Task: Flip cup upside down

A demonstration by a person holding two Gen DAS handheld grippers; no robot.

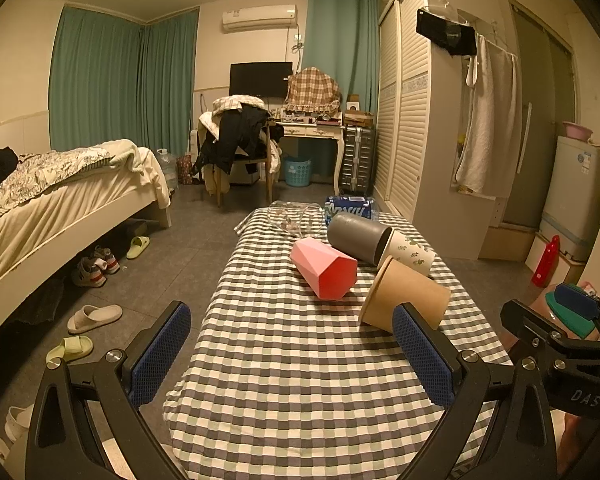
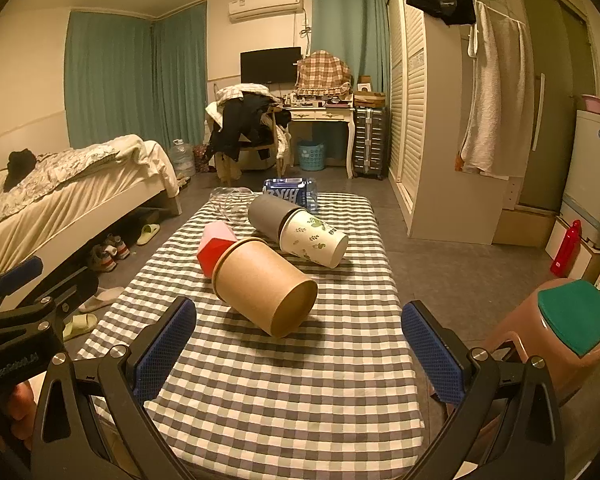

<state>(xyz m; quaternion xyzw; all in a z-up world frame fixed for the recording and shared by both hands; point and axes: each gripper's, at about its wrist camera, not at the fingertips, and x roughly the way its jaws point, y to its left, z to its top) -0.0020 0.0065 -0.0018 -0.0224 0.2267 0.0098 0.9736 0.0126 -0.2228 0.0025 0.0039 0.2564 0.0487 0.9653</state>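
Left hand-held gripper (image 1: 291,354): jaws spread wide, holding nothing, above the near part of the worktop (image 1: 300,400).
Right hand-held gripper (image 2: 300,350): also wide open and empty, pointing at the brown paper cup (image 2: 265,286), which is near but not between the fingers.
Brown paper cup: lying on its side on the checked cloth, bottom toward the right camera, rim touching or just beside the pink faceted cup (image 2: 215,246).
Other cups: grey cup (image 2: 269,214) and leaf-print cup (image 2: 314,240) lie on their sides further back, apparently nested together.
Progress: no cup stands upside down; nothing is gripped.
Left to do: I judge the whole work remains, that is to grasp, turn and set a cup on its rim.
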